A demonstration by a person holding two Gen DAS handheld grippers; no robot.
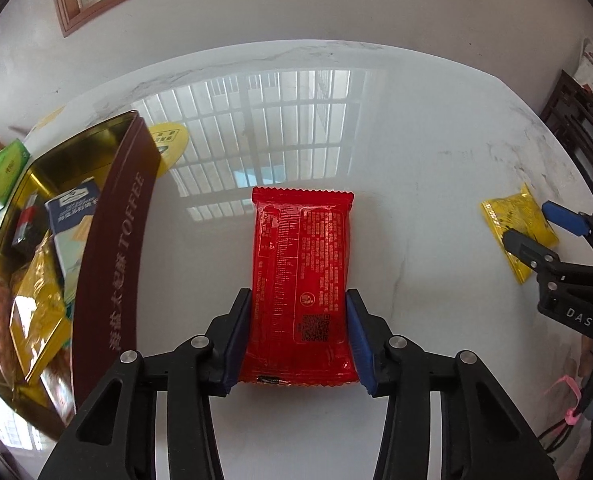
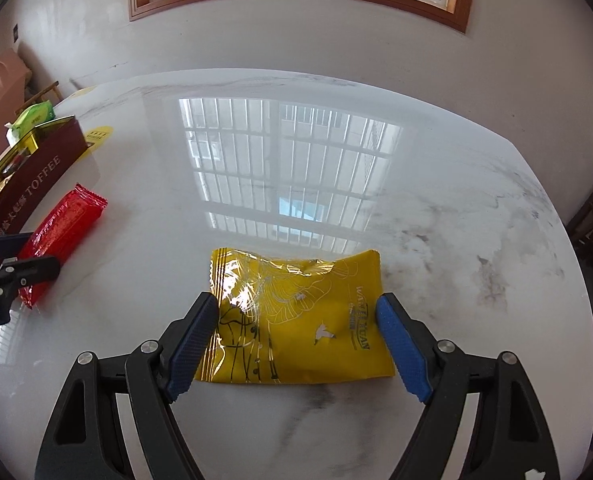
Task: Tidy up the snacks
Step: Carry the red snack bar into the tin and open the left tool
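A red snack packet (image 1: pixel 302 280) lies on the white marble table, and it also shows in the right wrist view (image 2: pixel 60 236). My left gripper (image 1: pixel 298 316) straddles its near end, with both blue pads touching its sides. A yellow snack packet (image 2: pixel 296 320) lies flat to the right, and it also shows in the left wrist view (image 1: pixel 516 228). My right gripper (image 2: pixel 296 318) is open around it, with the pads just outside its edges. A brown and gold TOFFEE tin (image 1: pixel 108 264) stands at the left and holds several snacks.
A green tissue pack (image 1: pixel 4 172) lies beyond the tin. A yellow round sticker (image 1: pixel 168 144) is on the table behind the tin. Dark wooden furniture (image 1: pixel 576 128) stands past the table's right edge. A wall with a wood-framed window is behind the table.
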